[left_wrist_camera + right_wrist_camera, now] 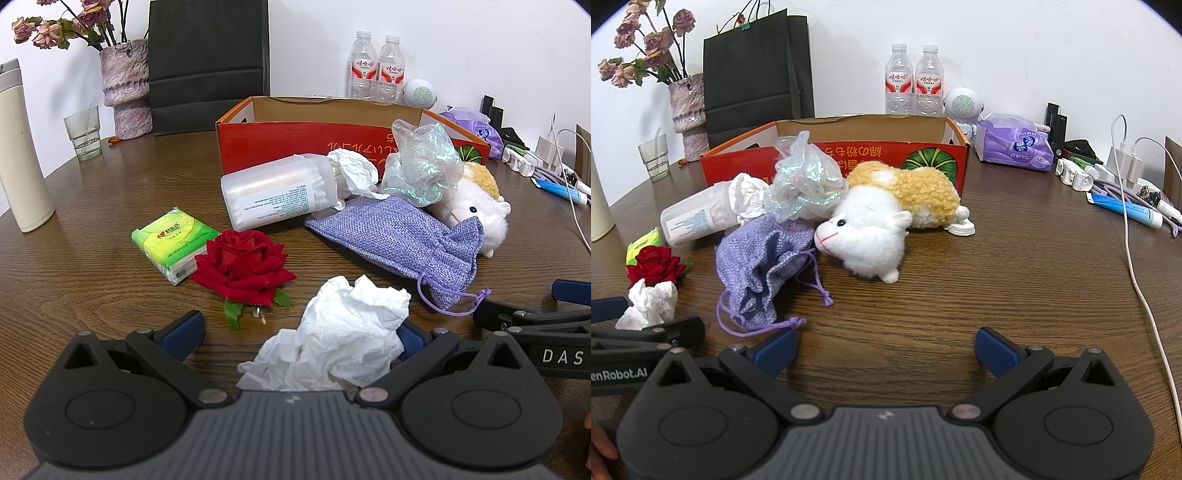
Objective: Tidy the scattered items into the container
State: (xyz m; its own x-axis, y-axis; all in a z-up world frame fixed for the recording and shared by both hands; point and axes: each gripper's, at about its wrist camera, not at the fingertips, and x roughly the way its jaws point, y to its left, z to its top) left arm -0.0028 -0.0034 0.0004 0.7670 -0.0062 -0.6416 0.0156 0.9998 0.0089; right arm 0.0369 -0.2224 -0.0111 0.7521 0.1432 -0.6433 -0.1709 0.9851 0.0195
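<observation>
Crumpled tissue [343, 332] lies between the left gripper's [299, 336] spread fingers — untouched by the left pad; the right gripper [886, 347] gapes empty.

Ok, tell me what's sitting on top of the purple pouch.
The iridescent mesh puff rests on the purple pouch at its far end, and the plush toy has its snout against the pouch. Whatever is under or inside the pouch is hidden.

Surface [960, 295]: dark wood grain, slight sheen. Box [871, 129]: matt cardboard, red print. Pouch [764, 254]: coarse lilac weave. Toy [879, 225]: fluffy, curly plush. Tissue [347, 332]: crumpled white paper. Rose [242, 264]: velvety cloth. Tongs [884, 345]: matt black plastic, blue pads.
</observation>
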